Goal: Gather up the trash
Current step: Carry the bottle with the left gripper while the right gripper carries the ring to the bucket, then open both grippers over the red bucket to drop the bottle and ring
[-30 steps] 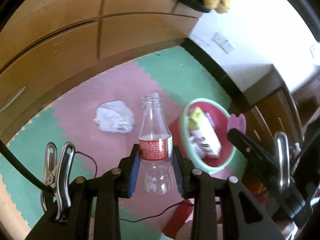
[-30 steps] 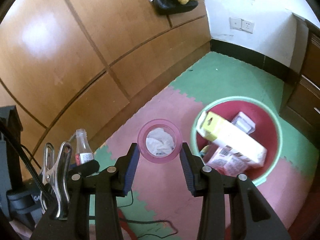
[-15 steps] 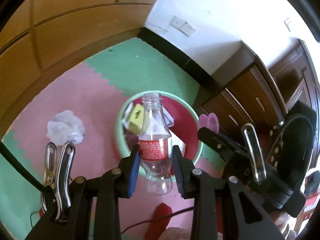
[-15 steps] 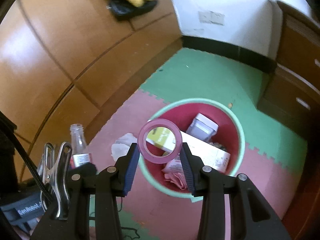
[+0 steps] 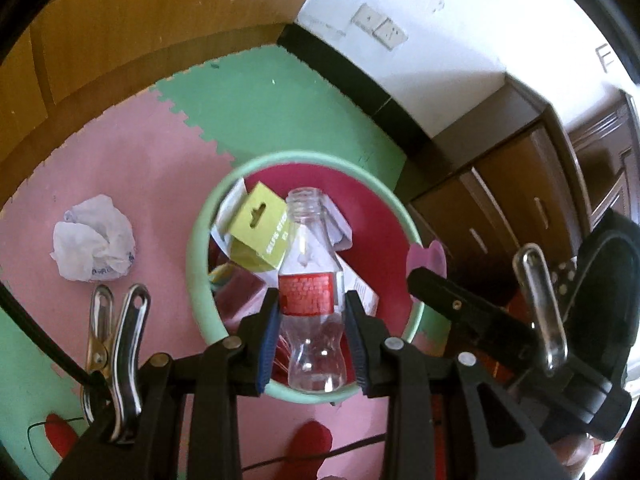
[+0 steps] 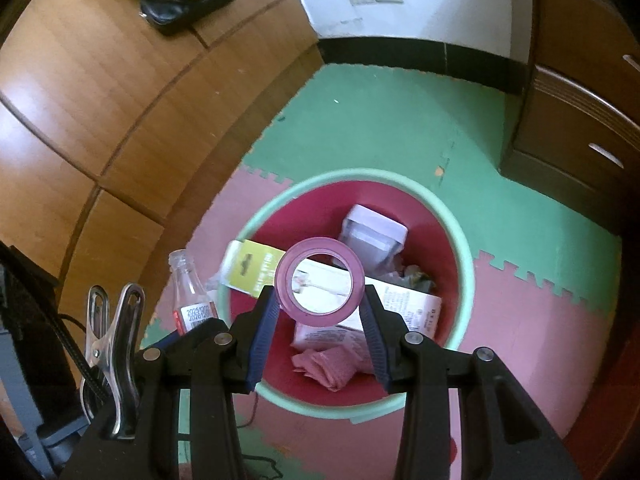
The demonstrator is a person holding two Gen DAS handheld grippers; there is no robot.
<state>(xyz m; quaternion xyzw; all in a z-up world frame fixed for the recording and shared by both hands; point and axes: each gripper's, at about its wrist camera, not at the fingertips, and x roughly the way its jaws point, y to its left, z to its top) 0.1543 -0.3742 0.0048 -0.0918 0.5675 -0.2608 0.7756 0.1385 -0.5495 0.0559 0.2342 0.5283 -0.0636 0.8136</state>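
Bottle (image 5: 310, 300) clamped at the labelled waist by the left gripper (image 5: 312, 344), upright, mouth open with no cap, hanging over the bin (image 5: 198, 240). Clear plastic, empty by the look of it, so probably very light and easy to dent; smooth too (likely to slip if gripped on the bare lower bulge rather than the label band). Held well where it is, at the narrowing.

Pink cup (image 6: 320, 282) pinched across its sides by the right gripper (image 6: 318, 336), mouth toward the camera, also above the bin (image 6: 466, 256). Thin and translucent, probably light and springy, best taken across the wall as now, gently.

Both sets of jaws part-closed, each on its thing. Already in the bin: boxes and wrappers. Lying on the pink mat beside the bin, a crumpled white bag (image 5: 94, 250), soft, likely to be grabbed anywhere.
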